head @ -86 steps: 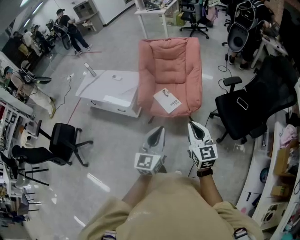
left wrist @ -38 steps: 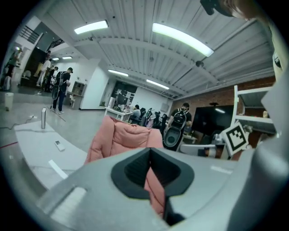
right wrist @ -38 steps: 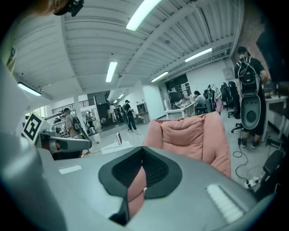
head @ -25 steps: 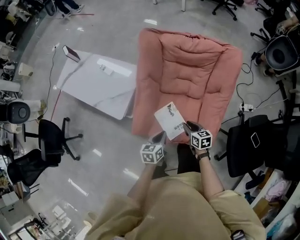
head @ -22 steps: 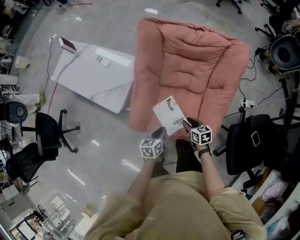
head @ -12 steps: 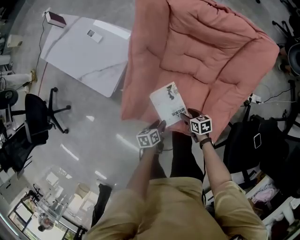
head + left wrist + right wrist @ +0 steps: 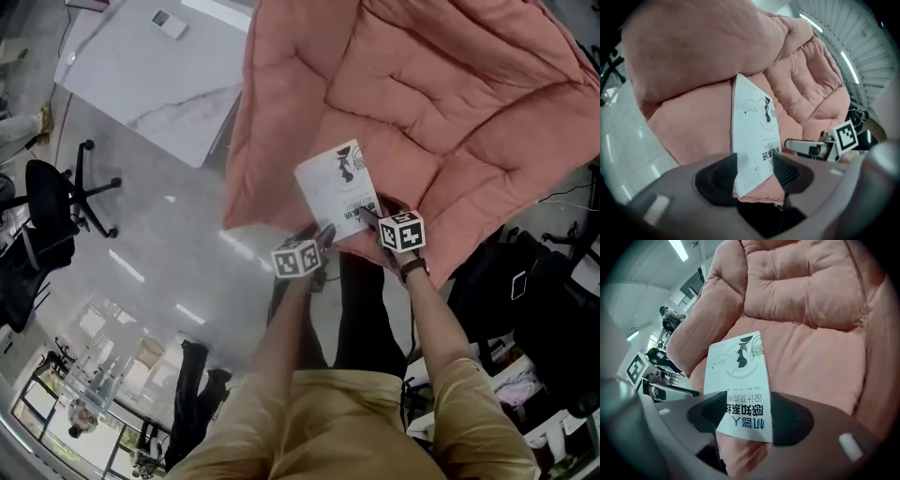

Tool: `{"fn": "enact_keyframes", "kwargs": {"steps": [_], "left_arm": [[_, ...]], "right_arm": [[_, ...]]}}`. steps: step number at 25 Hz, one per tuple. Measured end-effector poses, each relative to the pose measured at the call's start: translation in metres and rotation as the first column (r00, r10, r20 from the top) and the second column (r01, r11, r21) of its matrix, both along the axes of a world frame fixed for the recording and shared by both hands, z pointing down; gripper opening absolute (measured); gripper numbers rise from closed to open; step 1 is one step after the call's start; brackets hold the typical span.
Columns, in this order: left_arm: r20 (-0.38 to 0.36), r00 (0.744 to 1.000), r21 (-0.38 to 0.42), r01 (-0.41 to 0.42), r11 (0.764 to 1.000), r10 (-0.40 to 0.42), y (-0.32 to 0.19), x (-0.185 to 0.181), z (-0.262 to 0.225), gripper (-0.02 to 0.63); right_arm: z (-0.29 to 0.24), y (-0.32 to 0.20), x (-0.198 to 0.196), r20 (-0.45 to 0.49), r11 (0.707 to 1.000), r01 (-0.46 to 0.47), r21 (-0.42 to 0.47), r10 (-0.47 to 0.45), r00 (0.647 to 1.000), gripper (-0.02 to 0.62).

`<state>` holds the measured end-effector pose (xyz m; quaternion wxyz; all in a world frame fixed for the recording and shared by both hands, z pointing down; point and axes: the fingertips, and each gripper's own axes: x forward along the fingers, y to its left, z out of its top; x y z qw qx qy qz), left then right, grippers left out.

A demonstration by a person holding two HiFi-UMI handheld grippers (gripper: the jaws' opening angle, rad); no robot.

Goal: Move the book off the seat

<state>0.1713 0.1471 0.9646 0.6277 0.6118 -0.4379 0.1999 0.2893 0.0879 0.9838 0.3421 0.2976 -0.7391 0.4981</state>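
Note:
A white book (image 7: 336,187) with black print lies flat on the front of the pink armchair seat (image 7: 450,112). My left gripper (image 7: 323,234) is at the book's near left corner. Its jaws are opening, and that corner of the book (image 7: 752,126) sits between the dark pads of the left gripper (image 7: 752,176) without being pinched. My right gripper (image 7: 366,214) is at the near right edge, jaws also opening. The printed end of the book (image 7: 740,376) lies between the pads of the right gripper (image 7: 750,418) with gaps at the sides.
A white low table (image 7: 150,66) stands on the floor to the left of the armchair. One black office chair (image 7: 47,216) is at the far left and another (image 7: 544,300) is close on the right. The person's legs stand right at the seat's front edge.
The head view has closed in over the armchair, from standing back to leaning above the seat. Both grippers have stayed at the book's near edge. The book has not shifted on the seat.

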Motion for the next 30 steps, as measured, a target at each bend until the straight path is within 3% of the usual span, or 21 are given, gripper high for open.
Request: {"fn": "enact_keyframes", "kwargs": {"steps": [11, 16, 19, 23, 30], "left_arm": [[0.006, 1.000, -0.013, 0.029, 1.000, -0.029, -0.010, -0.003, 0.048, 0.243], [0.017, 0.999, -0.001, 0.033, 0.999, -0.033, -0.017, -0.008, 0.058, 0.164], [-0.010, 1.000, 0.005, 0.026, 1.000, -0.026, -0.012, -0.006, 0.049, 0.125], [-0.079, 0.997, 0.025, 0.017, 1.000, -0.015, -0.013, 0.003, 0.025, 0.053], [-0.048, 0.999, 0.003, 0.005, 1.000, -0.005, -0.006, 0.000, -0.010, 0.051]], "right_arm": [[0.052, 0.007, -0.009, -0.019, 0.996, 0.068, -0.050, -0.069, 0.997, 0.308], [0.056, 0.005, -0.012, 0.016, 0.993, 0.075, -0.087, -0.074, 0.997, 0.286], [0.051, 0.006, -0.007, 0.011, 0.995, 0.071, -0.076, -0.070, 0.997, 0.246], [0.034, 0.003, 0.002, 0.008, 0.999, -0.011, -0.054, 0.011, 1.000, 0.105], [-0.007, 0.017, -0.004, 0.045, 0.986, -0.146, -0.086, 0.151, 0.988, 0.063]]}}
